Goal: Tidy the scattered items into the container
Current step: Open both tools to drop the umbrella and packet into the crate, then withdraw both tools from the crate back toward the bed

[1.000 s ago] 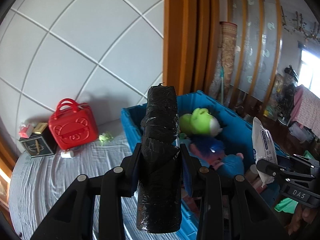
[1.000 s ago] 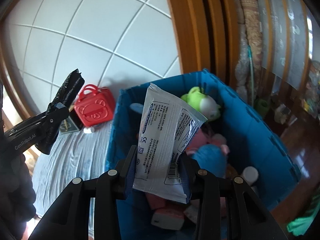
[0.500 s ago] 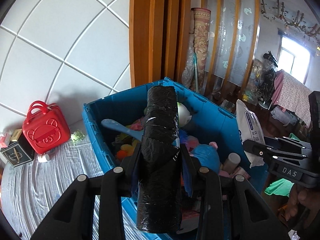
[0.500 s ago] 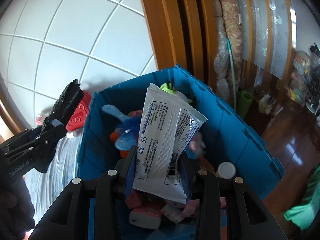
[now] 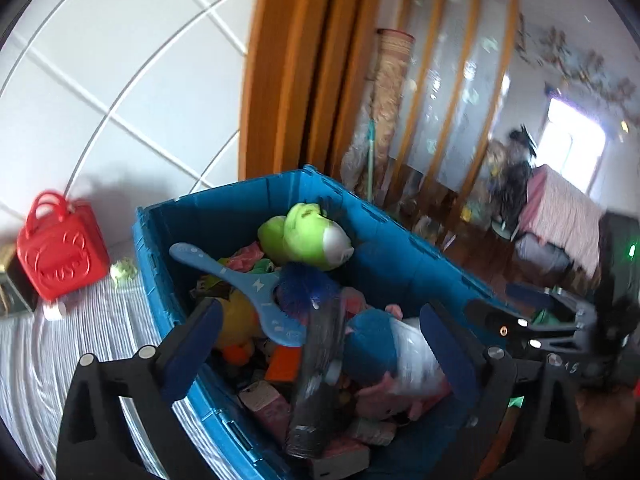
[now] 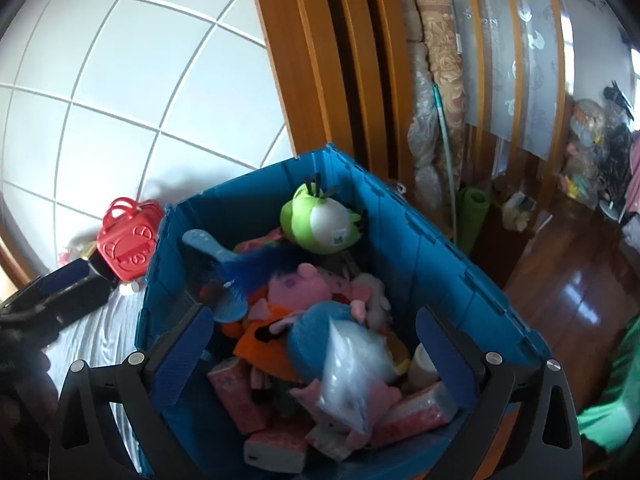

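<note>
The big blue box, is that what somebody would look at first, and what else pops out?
Yes: the blue crate fills the middle of both views, piled with toys. A bright green plush sits on top at its far end, and a red bag stands outside it to the left, by the white tiled wall. Both grippers, left gripper and right gripper, hang open above the pile.

grey wrinkled bedsheet (image 5: 36, 356), blue crate (image 5: 224, 208) on it; red bag (image 5: 60, 252), green toy (image 5: 124, 270) beside
</note>
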Demonstrator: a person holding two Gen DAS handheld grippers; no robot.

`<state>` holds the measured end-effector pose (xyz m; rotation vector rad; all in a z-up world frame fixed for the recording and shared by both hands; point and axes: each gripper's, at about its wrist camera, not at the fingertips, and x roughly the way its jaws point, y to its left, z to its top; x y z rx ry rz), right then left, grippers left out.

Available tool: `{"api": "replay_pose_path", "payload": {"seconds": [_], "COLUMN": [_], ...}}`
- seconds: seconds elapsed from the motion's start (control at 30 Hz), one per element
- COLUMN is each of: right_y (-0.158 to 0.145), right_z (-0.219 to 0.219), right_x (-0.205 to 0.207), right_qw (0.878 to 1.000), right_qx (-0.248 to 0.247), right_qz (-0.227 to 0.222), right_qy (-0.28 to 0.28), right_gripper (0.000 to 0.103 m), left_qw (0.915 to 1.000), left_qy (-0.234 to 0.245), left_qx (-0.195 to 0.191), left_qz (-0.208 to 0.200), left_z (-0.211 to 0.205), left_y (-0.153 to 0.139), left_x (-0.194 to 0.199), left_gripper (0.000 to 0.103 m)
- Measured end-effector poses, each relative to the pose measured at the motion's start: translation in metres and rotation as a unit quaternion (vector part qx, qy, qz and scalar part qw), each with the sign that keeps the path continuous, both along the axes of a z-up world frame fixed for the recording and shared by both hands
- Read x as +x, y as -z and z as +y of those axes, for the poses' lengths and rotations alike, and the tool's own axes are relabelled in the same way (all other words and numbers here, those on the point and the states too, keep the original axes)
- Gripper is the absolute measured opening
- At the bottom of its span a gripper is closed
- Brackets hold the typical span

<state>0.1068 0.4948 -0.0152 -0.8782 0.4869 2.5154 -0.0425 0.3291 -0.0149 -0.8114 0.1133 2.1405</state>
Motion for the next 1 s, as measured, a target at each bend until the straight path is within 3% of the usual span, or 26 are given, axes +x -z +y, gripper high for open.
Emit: {"api": "replay_pose_path", "payload": {"seconds": [0.43,1.0], "right_y": [-0.004,-0.005], "right_z": [-0.033,-0.156], "right_x": [-0.043,-0.130], "right_qw": [0.999,0.987], "right_qx": [-0.009,0.001], "right_qz": [0.009,0.011], "right_qy": [-0.051,-0.162], "right_gripper": [0.103,0.103], "left_qw": [0.9974,0.9848], "left_qy": [-0.070,-0.172], "left_qx": [-0.015,-0.026], "left_qz": [0.002,0.000], "left_z": [-0.063,-0.203], "left_y": [0.003,0.004], "left_x": [-0.026,-0.062], "left_gripper": [0.100,0.100]}}
